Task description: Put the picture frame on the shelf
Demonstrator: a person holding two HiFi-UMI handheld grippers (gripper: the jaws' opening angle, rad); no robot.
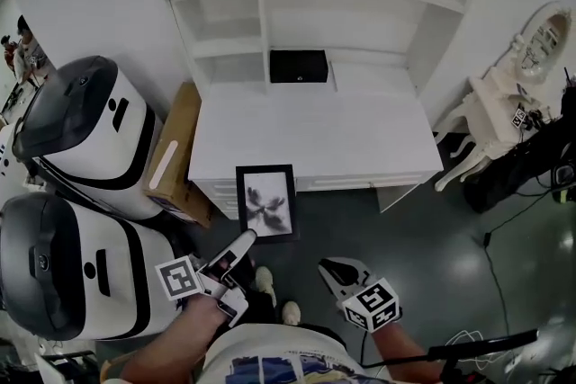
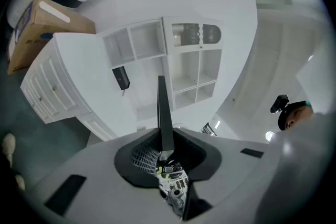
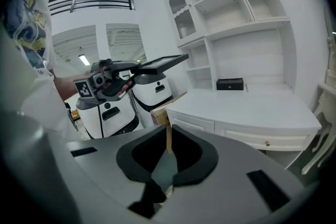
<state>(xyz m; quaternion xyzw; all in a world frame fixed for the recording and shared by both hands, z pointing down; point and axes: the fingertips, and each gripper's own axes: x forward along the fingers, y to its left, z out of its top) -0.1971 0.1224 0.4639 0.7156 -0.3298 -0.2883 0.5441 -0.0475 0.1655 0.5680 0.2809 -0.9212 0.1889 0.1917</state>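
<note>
The picture frame (image 1: 265, 200), black with a pale flower print, hangs flat in the air in front of the white desk (image 1: 306, 139). My left gripper (image 1: 238, 249) is shut on its near edge. In the left gripper view the frame (image 2: 163, 107) shows edge-on, clamped between the jaws of my left gripper (image 2: 165, 147). The white shelf unit (image 1: 297, 13) rises behind the desk, its compartments bare. My right gripper (image 1: 337, 272) sits lower right of the frame, shut with nothing in it. In the right gripper view, past my right gripper (image 3: 167, 136), the frame (image 3: 160, 63) is seen held up at the left.
A black box (image 1: 298, 66) sits at the back of the desk. Two large white-and-black machines (image 1: 81, 130) stand at the left, and a cardboard box (image 1: 175, 153) leans between them and the desk. A white ornate chair (image 1: 499, 108) and cables lie at the right.
</note>
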